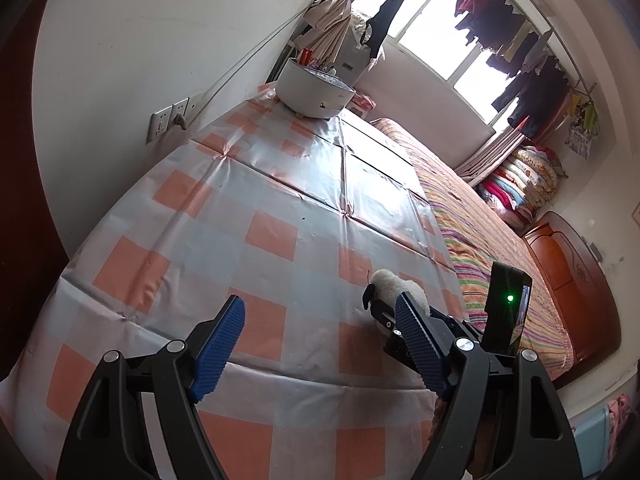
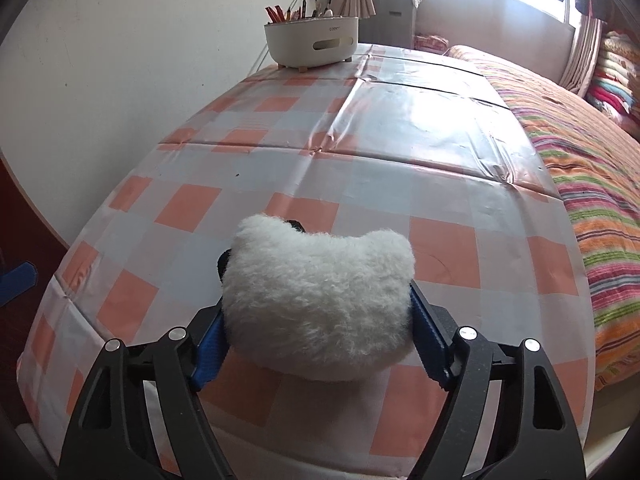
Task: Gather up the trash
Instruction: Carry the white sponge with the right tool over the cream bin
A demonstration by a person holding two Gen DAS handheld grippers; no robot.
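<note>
Right wrist view: your right gripper [image 2: 320,312] straddles the plush [image 2: 320,304], blue pads at its two sides and apparently touching, so grasping it or nearly so. Plush sits on the checked table [image 2: 360,140], long axis running across between the pads. Left gripper [image 1: 320,340] hangs released, nothing between its fingers; plush [image 1: 394,284] is off to its right. Only the left view shows the right gripper's body from outside.
</note>
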